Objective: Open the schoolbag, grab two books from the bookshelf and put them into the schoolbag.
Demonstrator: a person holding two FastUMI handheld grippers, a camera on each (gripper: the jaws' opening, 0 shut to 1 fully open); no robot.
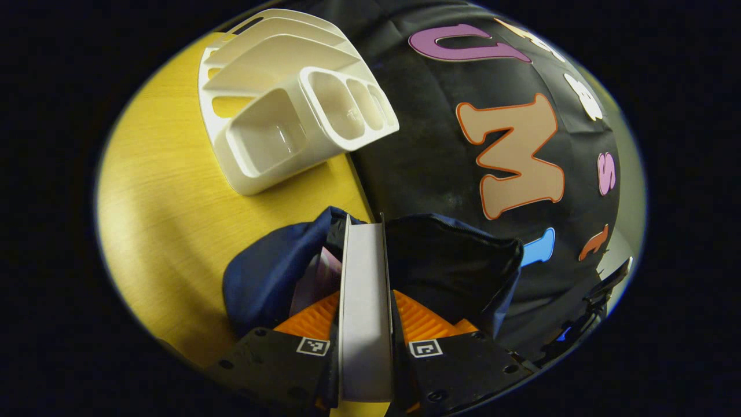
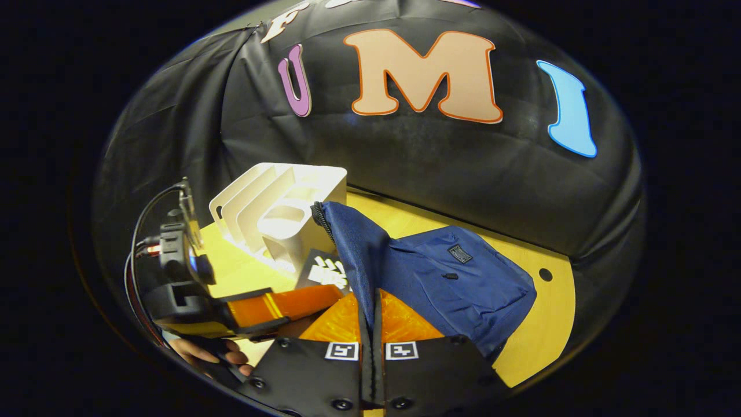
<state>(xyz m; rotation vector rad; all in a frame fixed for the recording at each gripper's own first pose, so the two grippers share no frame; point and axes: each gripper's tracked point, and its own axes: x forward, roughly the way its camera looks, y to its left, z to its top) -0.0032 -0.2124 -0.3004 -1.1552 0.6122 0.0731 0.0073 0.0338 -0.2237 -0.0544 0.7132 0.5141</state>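
Note:
In the left gripper view my left gripper (image 1: 365,315) is shut on a book (image 1: 363,278), held with its white page edge toward the camera, its far end inside the open mouth of the navy schoolbag (image 1: 266,278). A second book's pale cover (image 1: 315,275) shows inside the bag beside it. The white bookshelf (image 1: 278,116) stands beyond with its slots bare. In the right gripper view my right gripper (image 2: 370,315) is shut on the schoolbag's zipped edge (image 2: 347,243), holding it up. The left gripper (image 2: 289,304) comes in from the left with the black-covered book (image 2: 324,269).
The yellow wooden table (image 1: 162,202) carries the bag and shelf, and its back edge meets the booth's black cloth wall. A small round hole (image 2: 545,274) sits in the tabletop to the right of the bag. A hand (image 2: 202,350) holds the left gripper at lower left.

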